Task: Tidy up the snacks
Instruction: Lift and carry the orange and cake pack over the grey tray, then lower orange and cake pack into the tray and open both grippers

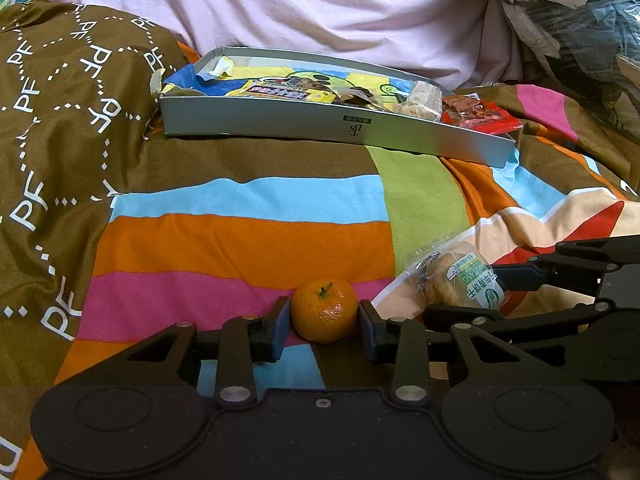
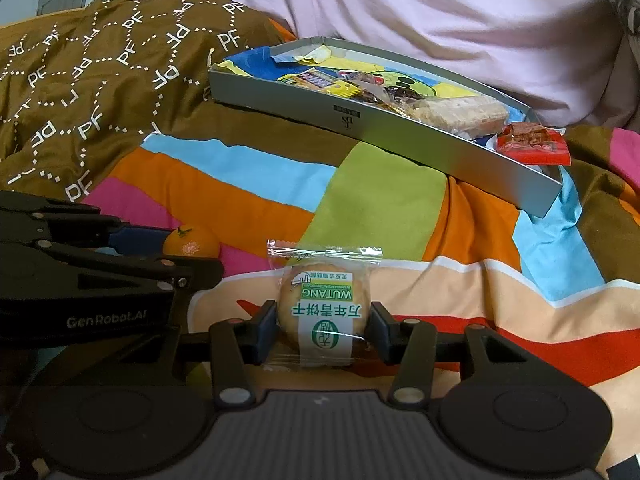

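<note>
A striped bedspread (image 1: 248, 240) in orange, blue, pink and green covers the bed, with a brown blanket (image 1: 60, 120) printed with white letters bunched on the left and pale pink fabric (image 1: 320, 8) behind. On the near bedspread, the left claw (image 1: 324, 326) is clamped on a small orange (image 1: 324, 308), its blue pads pressed to either side of the fruit. Just to its right, the right claw (image 2: 322, 326) grips a wrapped biscuit (image 2: 320, 308) in clear plastic with a green-and-white label, pads against the packet's sides. Farther back lies a shallow grey box tray (image 1: 400, 136) already holding several snack packets, a red packet (image 1: 480, 116) hanging over its right rim.
</note>
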Tool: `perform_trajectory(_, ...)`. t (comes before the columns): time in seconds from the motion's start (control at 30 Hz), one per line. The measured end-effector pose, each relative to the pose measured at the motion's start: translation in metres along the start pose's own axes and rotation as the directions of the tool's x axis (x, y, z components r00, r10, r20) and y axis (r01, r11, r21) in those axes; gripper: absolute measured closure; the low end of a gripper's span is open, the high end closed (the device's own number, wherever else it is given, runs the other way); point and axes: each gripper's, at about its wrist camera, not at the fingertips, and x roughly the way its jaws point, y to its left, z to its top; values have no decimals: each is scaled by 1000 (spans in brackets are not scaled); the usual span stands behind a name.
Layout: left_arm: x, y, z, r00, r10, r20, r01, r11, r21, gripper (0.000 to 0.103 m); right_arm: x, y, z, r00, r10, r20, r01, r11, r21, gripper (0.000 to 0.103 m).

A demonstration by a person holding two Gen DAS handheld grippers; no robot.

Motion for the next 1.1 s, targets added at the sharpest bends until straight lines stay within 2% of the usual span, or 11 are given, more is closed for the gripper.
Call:
perform_trajectory(0.23,-2,1,3,1000,-3,0,3,1000,-11,66,-2,-1,1,1000,-4,6,4,1000,7,50)
perform_trajectory(0.37,-3,9,8,1000,-14,0,14,997,-79,66,-4,-4,2,999,-23,24,23,1000,18,50)
perform_trajectory(0.5,-7,12,18,999,24,32,-20,992,-121,66,-7,-6,4,997,-52,59,51,998,24,50)
perform_trajectory(0.67,-12,16,38,995,73,69,-62,986,-157,66,-16,-10,10,986,-78,146,72,996,46,50)
perform_trajectory(0.9,-14,14,86,986,99,132,-83,989,-125,66,-24,-15,34,940,-125,318,105,991,80,50)
perform_trajectory(1.1,-4,13,136,976,112,187,-96,991,-94,66,-17,-32,73,876,-166,454,101,981,162,50)
